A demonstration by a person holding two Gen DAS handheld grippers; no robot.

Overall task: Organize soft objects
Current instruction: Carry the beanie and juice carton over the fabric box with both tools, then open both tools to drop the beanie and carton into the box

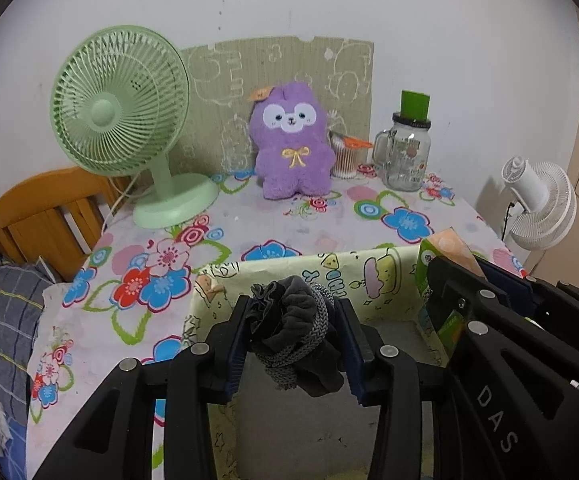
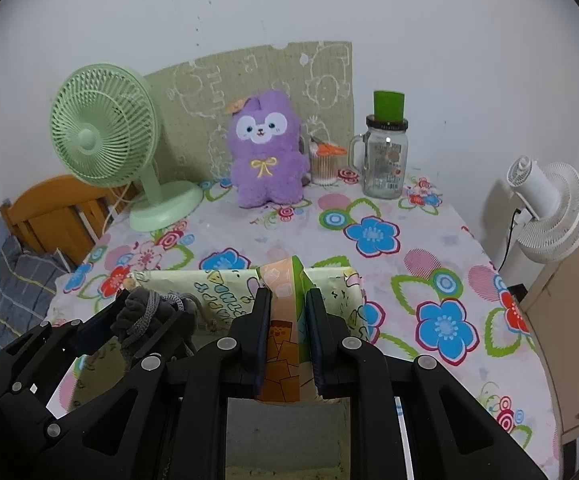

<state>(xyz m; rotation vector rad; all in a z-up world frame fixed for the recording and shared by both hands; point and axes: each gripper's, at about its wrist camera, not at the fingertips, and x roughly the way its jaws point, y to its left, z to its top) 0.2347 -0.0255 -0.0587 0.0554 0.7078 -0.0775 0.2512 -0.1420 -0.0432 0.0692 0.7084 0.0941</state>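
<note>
My left gripper (image 1: 295,312) is shut on a dark grey bundle of socks (image 1: 297,328) and holds it over the open yellow cartoon-print fabric box (image 1: 349,272). My right gripper (image 2: 288,300) is shut on an orange and green tissue pack (image 2: 283,320), held upright over the same box (image 2: 193,284). In the right wrist view the left gripper (image 2: 145,312) with the socks (image 2: 145,308) is at the lower left. In the left wrist view the right gripper (image 1: 477,280) with the tissue pack (image 1: 441,256) is at the right. A purple plush toy (image 1: 291,148) sits at the table's back.
A green desk fan (image 1: 121,120) stands back left. A glass jar with a green cup on it (image 1: 407,152) and a cup of cotton swabs (image 1: 345,156) stand back right. A white fan (image 1: 537,204) is off the table's right side. A wooden chair (image 1: 45,216) is at left.
</note>
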